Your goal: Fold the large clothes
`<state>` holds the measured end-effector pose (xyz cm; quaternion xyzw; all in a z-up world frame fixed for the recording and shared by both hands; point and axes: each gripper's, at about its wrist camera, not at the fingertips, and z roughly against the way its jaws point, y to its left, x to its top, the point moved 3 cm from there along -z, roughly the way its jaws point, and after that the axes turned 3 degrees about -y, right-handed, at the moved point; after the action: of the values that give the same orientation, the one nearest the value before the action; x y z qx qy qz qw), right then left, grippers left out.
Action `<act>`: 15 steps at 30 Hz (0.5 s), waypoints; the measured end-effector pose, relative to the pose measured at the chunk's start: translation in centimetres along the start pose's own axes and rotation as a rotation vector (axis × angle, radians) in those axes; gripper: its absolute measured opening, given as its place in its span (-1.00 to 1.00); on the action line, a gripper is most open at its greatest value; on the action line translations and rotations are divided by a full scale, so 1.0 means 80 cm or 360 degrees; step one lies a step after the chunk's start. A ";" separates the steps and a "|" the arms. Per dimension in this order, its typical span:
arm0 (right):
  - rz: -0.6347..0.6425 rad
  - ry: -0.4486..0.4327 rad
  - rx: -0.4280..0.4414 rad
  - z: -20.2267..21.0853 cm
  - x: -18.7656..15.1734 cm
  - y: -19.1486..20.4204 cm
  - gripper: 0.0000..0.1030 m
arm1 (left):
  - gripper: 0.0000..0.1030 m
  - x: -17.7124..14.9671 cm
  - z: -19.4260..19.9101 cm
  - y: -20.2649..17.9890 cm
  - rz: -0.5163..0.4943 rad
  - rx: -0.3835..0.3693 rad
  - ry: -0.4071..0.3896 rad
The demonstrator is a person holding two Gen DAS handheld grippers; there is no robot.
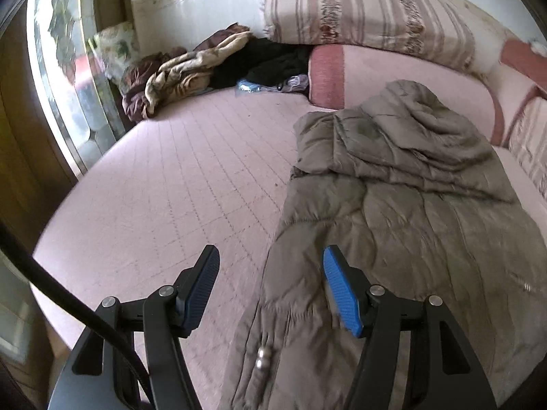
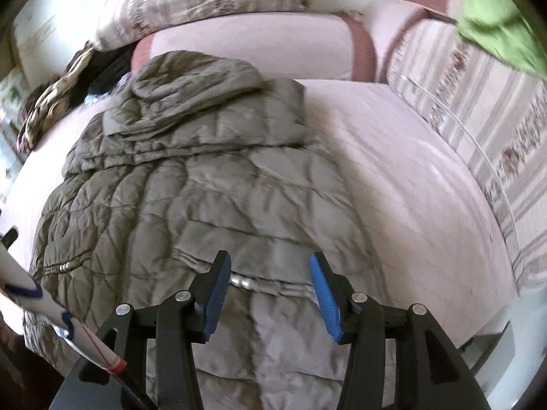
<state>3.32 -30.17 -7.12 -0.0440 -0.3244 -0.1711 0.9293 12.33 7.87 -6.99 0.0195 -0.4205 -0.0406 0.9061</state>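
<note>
A large grey-brown quilted puffer coat [image 1: 403, 205] lies flat on the pink bed [image 1: 164, 184], hood end towards the far cushions. It also fills the right wrist view [image 2: 205, 184]. My left gripper [image 1: 271, 256] is open and empty, hovering over the coat's left edge near the hem. My right gripper [image 2: 270, 261] is open and empty, above the coat's lower right part near a metal snap strip [image 2: 246, 282].
A heap of brown and black clothes [image 1: 191, 68] lies at the bed's far left corner. Striped cushions [image 1: 362, 3] line the back and the right side [image 2: 478, 109]. A green cloth [image 2: 495, 27] sits top right. A window [image 1: 61, 78] is on the left.
</note>
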 end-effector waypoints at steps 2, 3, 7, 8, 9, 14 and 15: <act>-0.0062 -0.0002 -0.0002 0.002 -0.007 -0.019 0.02 | 0.21 -0.002 0.013 -0.002 0.0007 -0.0010 0.0006; -0.0091 -0.0003 -0.0005 0.003 -0.011 -0.027 0.02 | 0.21 -0.003 0.019 -0.002 0.0018 -0.0018 0.0014; -0.0178 -0.0008 -0.0011 0.009 -0.022 -0.058 0.04 | 0.21 -0.008 0.038 -0.005 0.0036 -0.0007 0.0013; -0.0187 -0.0011 -0.0015 0.010 -0.023 -0.064 0.05 | 0.21 -0.010 0.043 -0.006 0.0033 -0.0001 0.0012; -0.0195 -0.0014 -0.0021 0.011 -0.025 -0.070 0.06 | 0.21 -0.010 0.044 -0.007 0.0033 -0.0001 0.0013; -0.0260 -0.0028 -0.0049 0.015 -0.033 -0.100 0.10 | 0.21 -0.015 0.057 -0.007 0.0037 -0.0003 0.0009; -0.0272 -0.0027 -0.0052 0.014 -0.034 -0.104 0.11 | 0.21 -0.016 0.059 -0.007 0.0037 -0.0005 0.0008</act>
<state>-2.20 -36.94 -8.16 -0.0328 -0.3320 -0.2548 0.9076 7.88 7.42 -4.97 0.0133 -0.4184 -0.0308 0.9077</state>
